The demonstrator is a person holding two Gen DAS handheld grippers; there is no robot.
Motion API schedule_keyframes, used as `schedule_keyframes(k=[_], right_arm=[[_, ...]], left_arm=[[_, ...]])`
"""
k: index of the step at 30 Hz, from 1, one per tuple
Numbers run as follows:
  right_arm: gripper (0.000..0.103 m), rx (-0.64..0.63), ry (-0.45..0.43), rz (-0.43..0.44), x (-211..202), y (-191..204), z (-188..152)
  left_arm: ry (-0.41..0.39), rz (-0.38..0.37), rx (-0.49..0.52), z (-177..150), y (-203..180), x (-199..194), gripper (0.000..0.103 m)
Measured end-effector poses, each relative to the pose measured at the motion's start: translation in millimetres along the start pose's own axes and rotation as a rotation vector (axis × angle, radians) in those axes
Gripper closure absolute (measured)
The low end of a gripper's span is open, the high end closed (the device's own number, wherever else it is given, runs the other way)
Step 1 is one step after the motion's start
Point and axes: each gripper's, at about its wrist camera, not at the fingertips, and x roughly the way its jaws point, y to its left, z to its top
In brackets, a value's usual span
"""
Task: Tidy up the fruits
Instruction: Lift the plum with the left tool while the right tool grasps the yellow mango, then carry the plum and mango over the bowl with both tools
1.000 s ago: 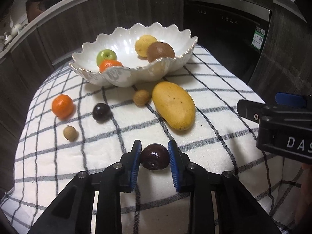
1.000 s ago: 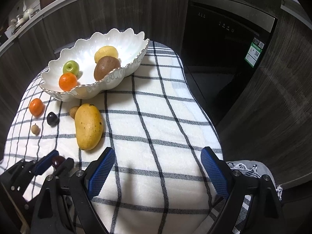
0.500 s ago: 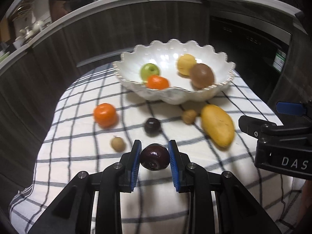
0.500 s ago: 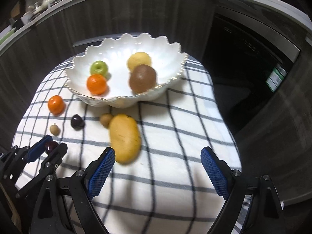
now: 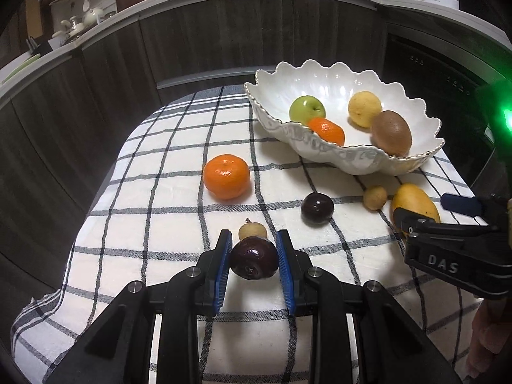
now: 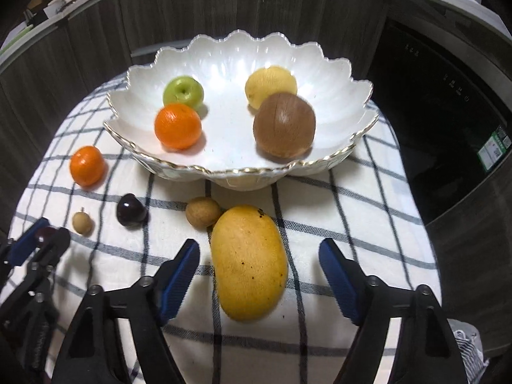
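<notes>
Four fruits were already gathered inside the scalloped white bowl (image 6: 224,163): a green apple (image 6: 183,91), an orange (image 6: 178,125), a yellow fruit (image 6: 270,86) and a brown kiwi (image 6: 284,124). Five were left lying on the checked cloth (image 5: 153,198) over the desk, all outside the bowl: a tangerine (image 5: 226,176) well to its left, a dark plum (image 5: 317,208) and two small tan fruits (image 6: 203,212) (image 5: 252,230) in front of it, and a mango (image 6: 249,262) nearest the camera. A sixth, a dark purple fruit (image 5: 254,257), was gripped between the pads of the left hand-held gripper (image 5: 254,262), well short of the bowl. The right hand-held gripper (image 6: 259,275) was held wide open astride the mango, not touching it. Roughly half the job was judged done.
</notes>
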Motion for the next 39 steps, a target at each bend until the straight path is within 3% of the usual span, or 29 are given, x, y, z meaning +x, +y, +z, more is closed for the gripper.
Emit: schedule_keyframes(k=[7,26,32,39], right_arm=[[0.052,0.008,0.031,0.034,18,1,-7],[0.053,-0.004,-0.041,0.056,-27,-5,-9],[0.053,-0.004,-0.075,0.077,-48,-7,-3],[0.053,-0.007,-0.143,0.069,-69,-17,26]], left_arm=[[0.006,0.0,0.002,0,-1,2,0.074],[-0.019,-0.028,0.014,5,-8,-12,0.074],[-0.058,-0.049,0.019,22,-13,-29,0.074],[-0.08,-0.077,0.037,59,-23,-31,0.074]])
